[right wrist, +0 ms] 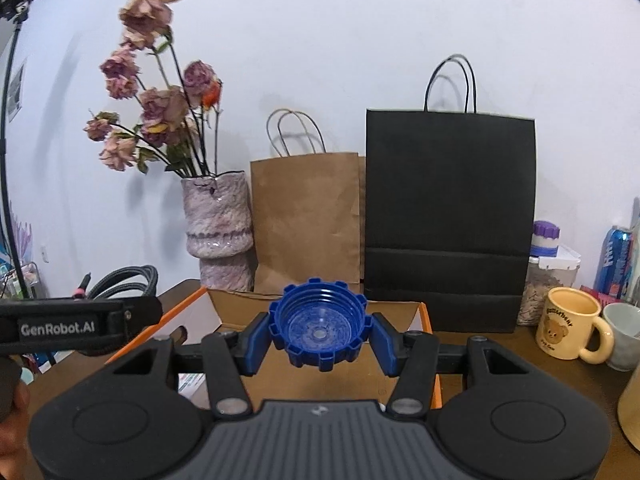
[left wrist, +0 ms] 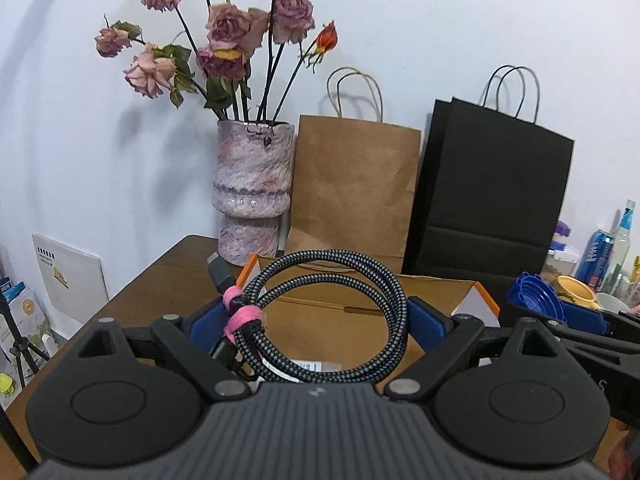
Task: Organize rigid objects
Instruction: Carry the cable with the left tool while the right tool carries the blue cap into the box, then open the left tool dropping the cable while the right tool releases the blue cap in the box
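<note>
My left gripper [left wrist: 316, 320] is shut on a coiled braided cable [left wrist: 320, 320] tied with pink straps, held above an open cardboard box [left wrist: 440, 292] with orange edges. My right gripper [right wrist: 319, 336] is shut on a blue ridged plastic lid [right wrist: 319, 330], held above the same box [right wrist: 232, 304]. The lid also shows at the right of the left wrist view [left wrist: 534, 300]. The cable and the left gripper's side show at the left of the right wrist view [right wrist: 124, 280].
Against the wall stand a pink vase of dried roses [left wrist: 252, 192], a brown paper bag [left wrist: 352, 188] and a black paper bag [left wrist: 492, 196]. At the right are a yellow bear mug [right wrist: 568, 328], a grey cup [right wrist: 624, 332], a blue can [right wrist: 612, 260] and jars.
</note>
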`<state>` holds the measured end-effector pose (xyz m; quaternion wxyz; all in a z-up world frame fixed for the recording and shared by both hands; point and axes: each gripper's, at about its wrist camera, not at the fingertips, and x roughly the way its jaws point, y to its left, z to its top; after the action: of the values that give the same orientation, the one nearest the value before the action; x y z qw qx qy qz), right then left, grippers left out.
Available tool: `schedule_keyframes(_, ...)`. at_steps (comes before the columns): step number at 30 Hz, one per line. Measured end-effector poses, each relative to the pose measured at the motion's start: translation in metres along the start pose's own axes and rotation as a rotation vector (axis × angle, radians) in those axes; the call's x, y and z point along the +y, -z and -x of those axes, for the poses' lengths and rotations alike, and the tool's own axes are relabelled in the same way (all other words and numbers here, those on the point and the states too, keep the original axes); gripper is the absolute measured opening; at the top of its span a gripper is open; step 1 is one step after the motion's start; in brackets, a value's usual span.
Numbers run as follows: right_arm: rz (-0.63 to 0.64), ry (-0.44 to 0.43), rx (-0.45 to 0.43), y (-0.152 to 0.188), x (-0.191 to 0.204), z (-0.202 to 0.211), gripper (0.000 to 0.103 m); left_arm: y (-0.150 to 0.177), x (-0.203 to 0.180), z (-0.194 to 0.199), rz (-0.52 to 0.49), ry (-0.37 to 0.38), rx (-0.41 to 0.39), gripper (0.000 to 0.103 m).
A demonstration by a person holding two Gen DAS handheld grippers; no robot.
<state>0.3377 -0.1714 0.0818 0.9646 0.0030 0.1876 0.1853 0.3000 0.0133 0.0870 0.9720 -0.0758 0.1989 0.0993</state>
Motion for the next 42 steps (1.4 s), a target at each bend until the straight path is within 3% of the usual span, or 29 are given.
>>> schedule_keyframes(16,0.014,-0.006,0.159,0.015,-0.008,-0.088,0.052,0.013,0.007,-0.089,-0.054,-0.073,0.13,0.093)
schedule_keyframes(29,0.03,-0.006,0.234,0.036,-0.008,-0.105,0.053,0.02,0.005,-0.099,-0.082,-0.071,0.18,0.096)
schedule_keyframes(31,0.029,-0.004,0.239,0.036,-0.009,-0.105,0.065,0.02,0.006,-0.098,-0.078,-0.07,0.181,0.103)
schedule_keyframes(33,0.033,0.003,0.231,0.035,-0.008,-0.104,0.092,0.019,0.005,-0.096,-0.084,-0.077,0.162,0.103)
schedule_keyframes(36,0.051,0.028,0.219,0.034,-0.006,-0.103,0.102,0.018,0.002,-0.095,-0.094,-0.07,0.159,0.103)
schedule_keyframes(42,0.049,0.044,0.224,0.034,-0.007,-0.104,0.103,0.017,0.001,-0.094,-0.097,-0.072,0.158,0.103)
